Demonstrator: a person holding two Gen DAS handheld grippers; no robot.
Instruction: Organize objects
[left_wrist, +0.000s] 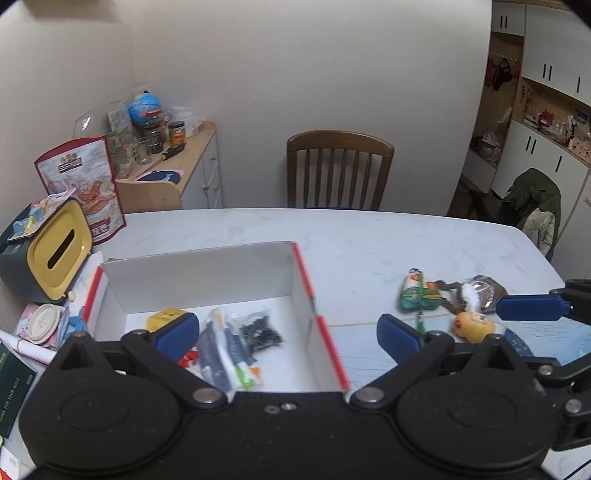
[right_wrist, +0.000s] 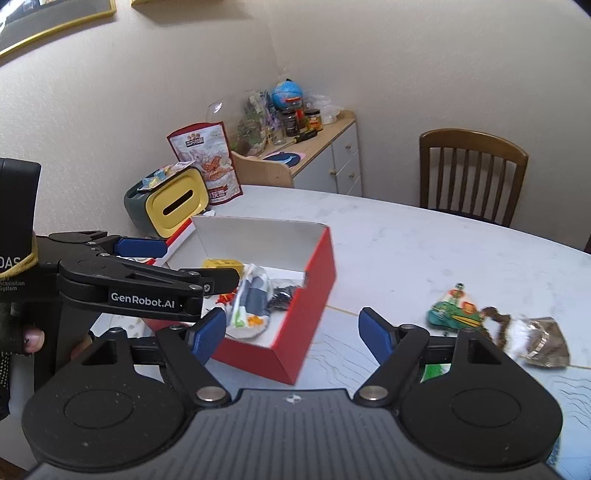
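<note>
Marble table (left_wrist: 369, 236) is seen beside a plain wall, wooden chair (left_wrist: 340, 170) behind.
Red box (right_wrist: 314, 273) is laid lengthwise toward the wall; left gripper (left_wrist: 288, 332) and right gripper (right_wrist: 291, 332) are both held spread, empty.

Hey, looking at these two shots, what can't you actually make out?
- Yellow toy: left wrist view, blurred; right wrist view, hidden.
- Red box contents: left gripper covers the front items.
- Clear packet: contents unreadable, glare and blur.

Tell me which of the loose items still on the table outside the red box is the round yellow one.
The yellow ball-shaped toy, nearest the camera in the left wrist view. The green packet and the clear brown-and-white bag lie behind it, flatter and differently coloured.
</note>
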